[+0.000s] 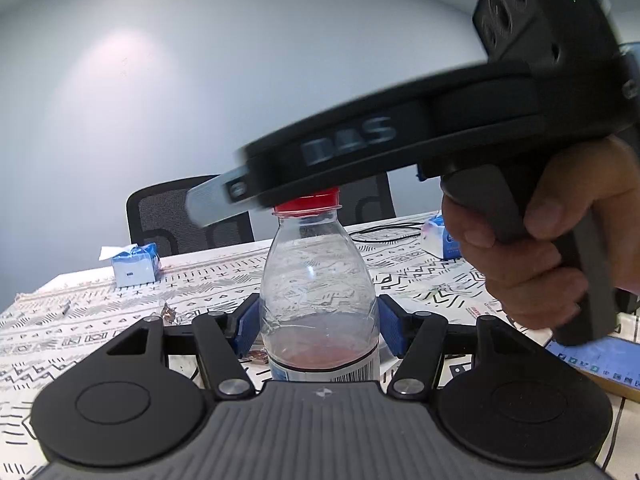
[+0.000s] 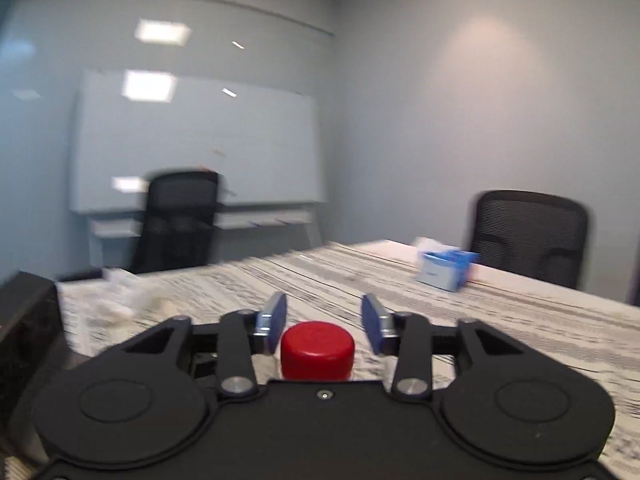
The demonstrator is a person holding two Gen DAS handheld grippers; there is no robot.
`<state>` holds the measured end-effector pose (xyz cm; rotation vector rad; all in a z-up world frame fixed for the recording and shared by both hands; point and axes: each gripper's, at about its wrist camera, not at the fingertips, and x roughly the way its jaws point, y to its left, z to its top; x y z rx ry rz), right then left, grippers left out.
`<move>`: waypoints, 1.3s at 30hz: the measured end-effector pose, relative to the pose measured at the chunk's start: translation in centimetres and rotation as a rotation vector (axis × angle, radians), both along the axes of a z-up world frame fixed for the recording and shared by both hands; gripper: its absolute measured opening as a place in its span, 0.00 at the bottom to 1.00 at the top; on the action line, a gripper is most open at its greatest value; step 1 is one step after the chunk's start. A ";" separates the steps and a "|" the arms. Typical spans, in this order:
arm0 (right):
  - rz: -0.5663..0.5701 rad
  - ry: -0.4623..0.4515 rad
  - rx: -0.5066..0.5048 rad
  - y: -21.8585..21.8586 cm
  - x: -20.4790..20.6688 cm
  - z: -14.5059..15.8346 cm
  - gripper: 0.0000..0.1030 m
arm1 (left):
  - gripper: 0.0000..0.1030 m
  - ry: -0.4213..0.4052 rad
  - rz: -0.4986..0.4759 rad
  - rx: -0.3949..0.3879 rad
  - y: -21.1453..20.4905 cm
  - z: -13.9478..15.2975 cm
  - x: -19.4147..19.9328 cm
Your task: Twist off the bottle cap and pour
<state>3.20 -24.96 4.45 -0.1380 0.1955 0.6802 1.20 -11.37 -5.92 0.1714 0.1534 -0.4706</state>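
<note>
pale blue walls and a whiteboard (image 2: pixel 196 144) back a table (image 1: pixel 120 312) under a black-and-white patterned cloth, with black chairs (image 2: pixel 528 236) at its far edge. the bottle (image 1: pixel 320 300) stands upright near the table's near edge, clear, with a little reddish liquid at the bottom. the left gripper (image 1: pixel 318 328) is clamped on its lower body, blue pads (image 1: pixel 390 330) pressing both sides. the red cap (image 2: pixel 317 350) sits on the neck. the right gripper (image 2: pixel 324 324), held by a hand (image 1: pixel 552 248), reaches across the top; its jaws stand apart with the cap between them, pads not touching it. blue tissue boxes (image 1: pixel 134 266) lie toward the far edge.
</note>
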 end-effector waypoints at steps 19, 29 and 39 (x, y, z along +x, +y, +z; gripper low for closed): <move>0.184 0.056 0.055 -2.9 2.4 0.6 0.52 | 0.56 -0.008 -0.004 -0.005 -0.2 0.0 0.1; -0.090 -0.054 0.039 -0.1 -0.8 -1.4 0.33 | 0.56 -0.012 -0.004 0.003 -0.6 0.0 0.2; 0.368 0.035 0.114 -4.1 3.5 -1.2 0.32 | 0.55 -0.004 -0.021 -0.017 -0.1 -0.1 0.7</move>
